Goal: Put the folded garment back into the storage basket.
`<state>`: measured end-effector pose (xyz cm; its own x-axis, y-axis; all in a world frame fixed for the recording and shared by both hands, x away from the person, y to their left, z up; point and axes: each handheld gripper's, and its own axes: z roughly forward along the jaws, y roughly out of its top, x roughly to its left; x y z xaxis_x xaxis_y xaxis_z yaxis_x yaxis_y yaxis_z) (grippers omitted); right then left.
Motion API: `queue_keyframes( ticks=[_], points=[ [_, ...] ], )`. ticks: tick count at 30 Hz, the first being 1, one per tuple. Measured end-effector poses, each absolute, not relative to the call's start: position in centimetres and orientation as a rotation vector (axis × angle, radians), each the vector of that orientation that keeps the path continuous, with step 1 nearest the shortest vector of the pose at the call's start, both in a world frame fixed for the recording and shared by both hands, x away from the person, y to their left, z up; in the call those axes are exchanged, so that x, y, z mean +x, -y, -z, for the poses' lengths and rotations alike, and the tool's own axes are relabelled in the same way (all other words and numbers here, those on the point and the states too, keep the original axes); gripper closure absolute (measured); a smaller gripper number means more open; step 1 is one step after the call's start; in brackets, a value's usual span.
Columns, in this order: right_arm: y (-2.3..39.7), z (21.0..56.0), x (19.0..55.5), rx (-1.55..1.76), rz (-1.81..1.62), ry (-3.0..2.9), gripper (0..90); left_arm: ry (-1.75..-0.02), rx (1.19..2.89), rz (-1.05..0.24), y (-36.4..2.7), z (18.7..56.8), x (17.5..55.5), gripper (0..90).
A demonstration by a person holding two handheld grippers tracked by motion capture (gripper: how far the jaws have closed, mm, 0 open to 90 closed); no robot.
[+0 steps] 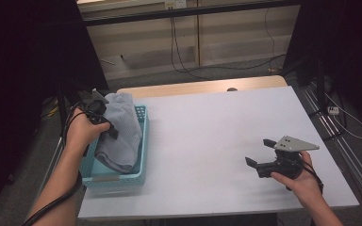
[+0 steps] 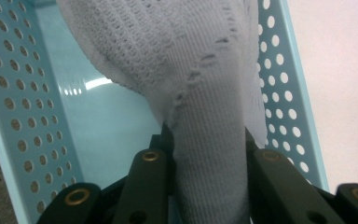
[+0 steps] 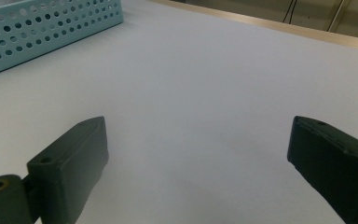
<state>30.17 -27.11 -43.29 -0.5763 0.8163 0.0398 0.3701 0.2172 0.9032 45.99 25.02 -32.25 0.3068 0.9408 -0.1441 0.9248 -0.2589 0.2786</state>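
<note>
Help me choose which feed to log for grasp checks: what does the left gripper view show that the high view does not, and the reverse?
Left gripper view alone: the left gripper jaws pinching a fold of the pale knitted cloth, its weave clear, and the basket's glossy floor. High view alone: the right gripper open over bare white table, both forearms, and the floor cables behind. Both: the cloth hanging into the perforated turquoise basket.

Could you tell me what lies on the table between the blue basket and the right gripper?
Nothing: the high view shows bare white table between the basket and the right gripper.
</note>
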Motion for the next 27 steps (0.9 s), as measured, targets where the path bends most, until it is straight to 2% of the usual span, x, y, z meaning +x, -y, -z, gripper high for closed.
queue_keyframes(
  ticks=[27],
  points=[
    [27.2,43.4,30.3,1.103,-1.336,-2.046,4.8,-1.673,2.259,-0.043,-24.8,33.3,45.2,74.7]
  ],
)
